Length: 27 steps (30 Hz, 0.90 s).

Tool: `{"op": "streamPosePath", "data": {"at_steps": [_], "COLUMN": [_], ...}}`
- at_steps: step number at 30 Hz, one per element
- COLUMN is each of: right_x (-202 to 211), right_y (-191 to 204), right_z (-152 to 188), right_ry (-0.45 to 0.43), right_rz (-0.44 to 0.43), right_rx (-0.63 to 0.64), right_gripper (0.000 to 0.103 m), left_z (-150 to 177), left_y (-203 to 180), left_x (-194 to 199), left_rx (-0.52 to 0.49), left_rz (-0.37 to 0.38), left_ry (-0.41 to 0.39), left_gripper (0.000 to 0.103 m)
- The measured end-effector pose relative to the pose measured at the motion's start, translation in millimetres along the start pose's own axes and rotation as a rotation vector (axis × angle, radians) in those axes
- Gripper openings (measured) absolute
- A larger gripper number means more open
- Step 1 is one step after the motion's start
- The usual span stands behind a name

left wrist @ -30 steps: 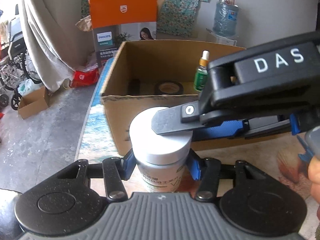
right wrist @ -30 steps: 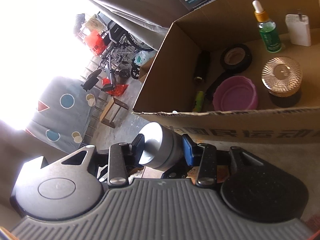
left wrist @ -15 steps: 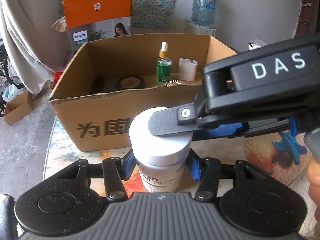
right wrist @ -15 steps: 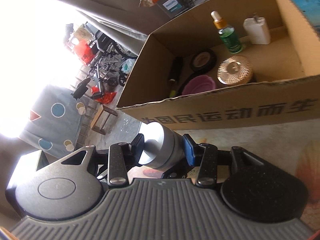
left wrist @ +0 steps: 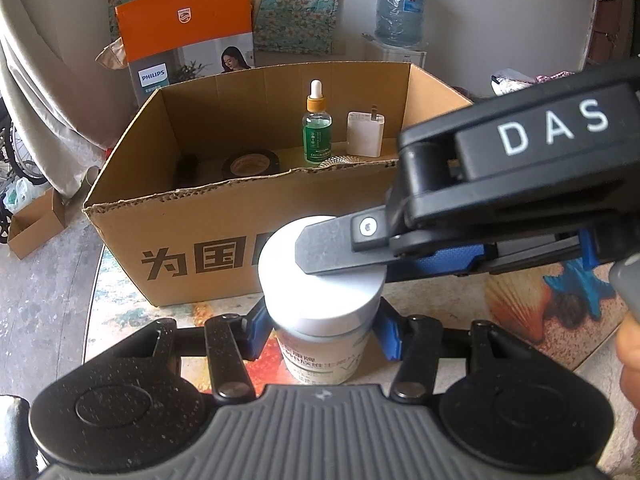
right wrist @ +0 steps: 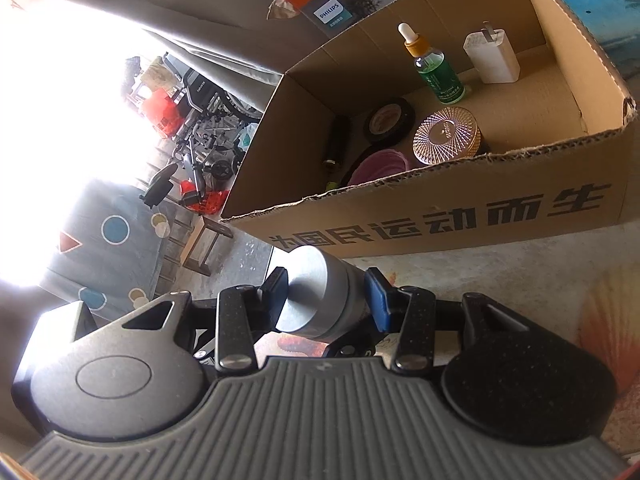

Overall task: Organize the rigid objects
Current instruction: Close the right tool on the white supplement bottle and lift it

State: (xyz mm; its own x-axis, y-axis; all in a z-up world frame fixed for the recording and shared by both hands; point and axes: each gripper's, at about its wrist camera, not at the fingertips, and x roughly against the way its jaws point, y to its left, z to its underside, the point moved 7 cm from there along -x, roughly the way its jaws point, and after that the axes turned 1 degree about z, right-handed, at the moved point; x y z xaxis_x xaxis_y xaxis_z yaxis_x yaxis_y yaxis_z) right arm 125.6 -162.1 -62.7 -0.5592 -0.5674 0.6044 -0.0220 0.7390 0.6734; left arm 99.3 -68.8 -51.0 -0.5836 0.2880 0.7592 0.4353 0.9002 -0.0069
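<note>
A lived-in home room: floral curtain [left wrist: 296, 0], water dispenser jug [left wrist: 401, 8], parked wheelchair [right wrist: 208, 116].

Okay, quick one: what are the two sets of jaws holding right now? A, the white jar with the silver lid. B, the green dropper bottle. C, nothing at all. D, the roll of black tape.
A: the left gripper clamps the white jar by its body, while the right gripper grips its silver lid, in front of the cardboard box.
</note>
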Motion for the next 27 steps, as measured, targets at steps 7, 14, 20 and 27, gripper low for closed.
{"op": "streamPosePath", "data": {"at_steps": [7,14,20,27], "right_x": [1.8,8.0,13.7,23.4], "right_y": [0.4,7.4,15.3,22.2], "right_z": [1.1,2.5,4.9,7.6], "right_ry": [0.0,-0.014,-0.031,-0.049], "right_rz": [0.002,-0.008,-0.012,-0.046], "right_rx": [0.006,0.021,0.042,0.054], "right_gripper": [0.042,0.042,0.043,0.044], "left_z": [0.7,1.0,-0.5,-4.3], "left_y": [-1.8,-1.8,-2.2,-3.7], "left_x": [3.4,15.0,23.9,40.3], "left_rx": [0.004,0.007,-0.004,-0.022], "left_rz": [0.0,0.001,-0.003,-0.032], "left_ry": [0.0,-0.02,-0.034,-0.055], "left_gripper": [0.054,0.054,0.054,0.054]}}
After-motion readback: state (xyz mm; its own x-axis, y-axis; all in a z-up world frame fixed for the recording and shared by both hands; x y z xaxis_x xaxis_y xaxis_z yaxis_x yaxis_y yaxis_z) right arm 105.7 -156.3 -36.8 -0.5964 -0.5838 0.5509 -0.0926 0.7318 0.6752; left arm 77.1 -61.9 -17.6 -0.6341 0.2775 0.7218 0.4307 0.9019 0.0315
